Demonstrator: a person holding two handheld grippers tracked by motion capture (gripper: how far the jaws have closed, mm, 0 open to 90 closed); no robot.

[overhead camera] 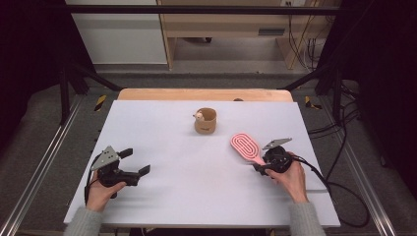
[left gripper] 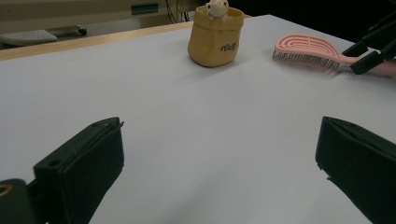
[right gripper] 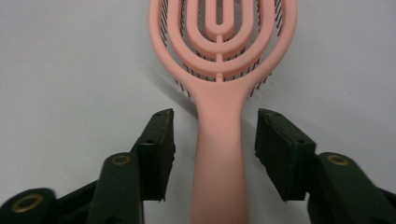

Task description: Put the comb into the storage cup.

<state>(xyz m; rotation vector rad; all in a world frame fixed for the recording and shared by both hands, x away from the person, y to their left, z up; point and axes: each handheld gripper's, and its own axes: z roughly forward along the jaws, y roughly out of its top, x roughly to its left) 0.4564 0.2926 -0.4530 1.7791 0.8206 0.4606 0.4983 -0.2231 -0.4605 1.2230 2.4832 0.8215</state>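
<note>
High view, surface: a white tabletop (overhead camera: 196, 167) is seen, matte and flat; a strip of bare wood (overhead camera: 204, 94) is exposed along its far edge; metal rails (overhead camera: 34, 167) are seen along both sides.
Room: grey floor is seen beyond the tabletop; a pale wooden shelf unit (overhead camera: 221, 24) stands at the back; black cables (overhead camera: 344, 123) are draped at the right; the sides are dark.
Hairbrush: a pink hairbrush (overhead camera: 246, 147) is laid on the right half of the tabletop, back upward; its oval head is cut into looped ribs, and dark bristles are seen beneath them in the right gripper view; its straight handle is pointed toward the person.
Right gripper: the right gripper (overhead camera: 259, 166) is held at the handle; its fingers (right gripper: 161, 144) are set either side of the handle with a gap on each side, not clamped.
Left gripper: the left gripper (overhead camera: 135, 162) is held low over the left half, well apart from the hairbrush; its fingers (left gripper: 88, 163) are spread wide on nothing.
Pouch: a tan pouch (overhead camera: 205, 121) stands upright near the far middle; a small pale figure (overhead camera: 199, 116) is perched at its rim.
</note>
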